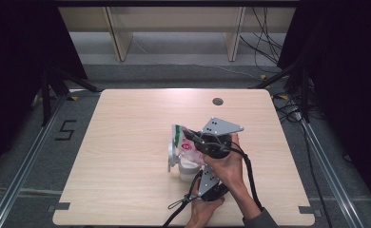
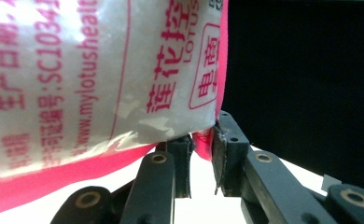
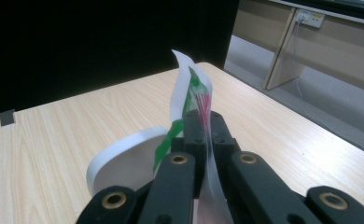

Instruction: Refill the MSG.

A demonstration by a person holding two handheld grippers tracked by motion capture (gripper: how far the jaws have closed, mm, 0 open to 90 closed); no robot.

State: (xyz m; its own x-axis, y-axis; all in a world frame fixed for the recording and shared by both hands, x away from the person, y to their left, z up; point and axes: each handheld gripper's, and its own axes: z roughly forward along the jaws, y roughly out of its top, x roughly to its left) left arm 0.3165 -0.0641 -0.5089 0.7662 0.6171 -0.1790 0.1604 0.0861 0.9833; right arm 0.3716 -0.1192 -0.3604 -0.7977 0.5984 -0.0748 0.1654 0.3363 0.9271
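**Printed Packet Held Over White Cup by Two Grippers**

A packet [image 1: 186, 142] of white film with pink and green print hung above the near middle of the light wooden table [image 1: 126, 156], caught between two hand-held grippers. Just below it stood a white cup [image 1: 187, 170], with a rounded white rim [image 3: 124, 161] visible in the right gripper view.

The right gripper [image 1: 199, 138] was clamped fully shut on one edge of the packet: in its own view the two black jaws met with the thin film pinched flat between them, the green and pink printed corner [image 3: 196, 91] standing up above the tips. The right hand [image 1: 226, 164] wrapped the gripper's body from the near side.

The left gripper [image 2: 202, 140] pointed upward from below. Its jaws stood narrowly apart, nipping the pink sealed corner of the packet between their tips, so it too had hold of the packet. The left hand [image 1: 203, 209] sat at the near edge of the table.

The left gripper view showed the packet's writing closely, turned sideways in pink-red: "LOTUS" inside a framed label with Chinese characters, a web address reading "www.mylotushealt…", and a code beginning "SC1034…". The rest of the characters ran off the picture.

On the floor to the left of the table a marking resembled the figure "5" [image 1: 65, 129].
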